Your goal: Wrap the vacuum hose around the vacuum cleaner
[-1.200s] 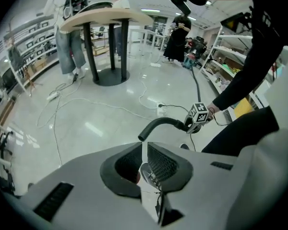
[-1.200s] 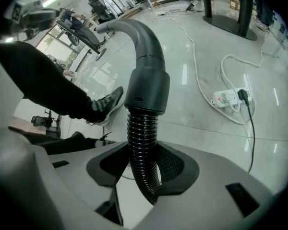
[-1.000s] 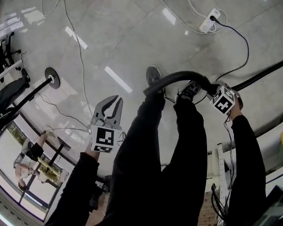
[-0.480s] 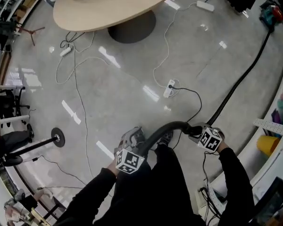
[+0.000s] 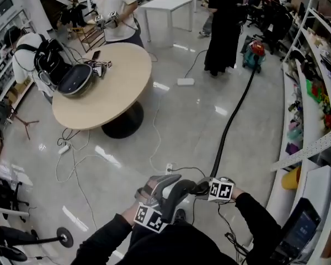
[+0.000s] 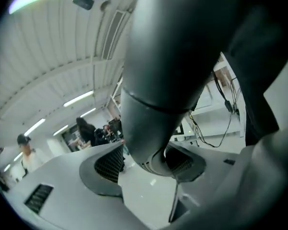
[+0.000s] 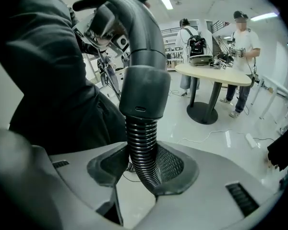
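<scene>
The black vacuum hose (image 5: 231, 120) runs across the floor from the red vacuum cleaner (image 5: 256, 51) at the far right to my hands. My right gripper (image 5: 203, 187) is shut on its ribbed end (image 7: 143, 147), just below the grey cuff (image 7: 144, 92). The curved rigid handle tube (image 5: 176, 191) arches left to my left gripper (image 5: 164, 182). In the left gripper view that tube (image 6: 168, 71) fills the space between the jaws of the left gripper (image 6: 146, 164). Those jaws are opening and stand wide around the tube.
A round wooden table (image 5: 121, 101) with a helmet and bag on it stands at the left. Two people stand beyond it. A power strip (image 5: 168, 168) and loose white cables lie on the floor near my feet. Shelves (image 5: 314, 93) line the right wall.
The head view has swung up from the floor to the room. My left gripper came in from the left onto the handle tube. The right gripper kept its hold.
</scene>
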### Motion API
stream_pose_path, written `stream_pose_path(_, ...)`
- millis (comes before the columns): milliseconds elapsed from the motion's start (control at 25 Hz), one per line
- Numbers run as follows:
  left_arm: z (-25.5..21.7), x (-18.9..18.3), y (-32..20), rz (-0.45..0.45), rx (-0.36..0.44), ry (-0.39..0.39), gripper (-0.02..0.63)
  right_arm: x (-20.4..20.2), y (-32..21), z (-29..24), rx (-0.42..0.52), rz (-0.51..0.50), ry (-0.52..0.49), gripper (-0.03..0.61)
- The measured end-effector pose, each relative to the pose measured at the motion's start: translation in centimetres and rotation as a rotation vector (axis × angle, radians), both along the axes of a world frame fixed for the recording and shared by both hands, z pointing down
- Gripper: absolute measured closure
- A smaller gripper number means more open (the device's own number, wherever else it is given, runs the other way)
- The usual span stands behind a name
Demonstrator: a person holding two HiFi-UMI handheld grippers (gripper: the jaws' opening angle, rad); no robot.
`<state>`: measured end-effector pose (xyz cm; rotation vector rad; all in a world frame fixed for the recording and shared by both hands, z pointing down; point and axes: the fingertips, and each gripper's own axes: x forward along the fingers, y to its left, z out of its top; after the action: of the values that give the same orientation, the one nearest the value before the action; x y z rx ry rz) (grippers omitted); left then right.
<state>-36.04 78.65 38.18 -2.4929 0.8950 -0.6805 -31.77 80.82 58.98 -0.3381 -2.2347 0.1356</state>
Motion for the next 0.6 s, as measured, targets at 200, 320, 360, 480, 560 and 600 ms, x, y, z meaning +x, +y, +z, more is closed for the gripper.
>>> stream_pose_path(200, -0.7, 5.7, 0.0, 0.246, 0.047, -0.107, 0.445, 0.5, -0.7, 0.2, 0.041, 0.01, 0.038, 0.399)
stream_pose_path(320, -0.4, 7.2, -0.6, 0.295, 0.028, -0.13, 0.449, 0.7, -1.5, 0.3, 0.033, 0.089, 0.03, 0.399)
stream_pose_path(360, -0.4, 7.4, -1.3, 0.288, 0.006, -0.129, 0.45, 0.8, -2.0, 0.1, 0.038, 0.136, 0.02, 0.399)
stream_pose_path(480, -1.3, 6.5, -5.0, 0.182, -0.089, -0.092, 0.451, 1.6, -6.0, -0.8, 0.117, 0.421, -0.04, 0.397)
stream_pose_path(560, -1.8, 5.2, -8.2, 0.067, -0.177, -0.029, 0.451, 3.3, -9.1, -1.8, 0.18, 0.703, -0.086, 0.391)
stream_pose_path(600, -2.0, 4.5, -9.8, 0.018, -0.227, 0.007, 0.451, 4.3, -10.0, -2.3, 0.202, 0.838, -0.103, 0.379)
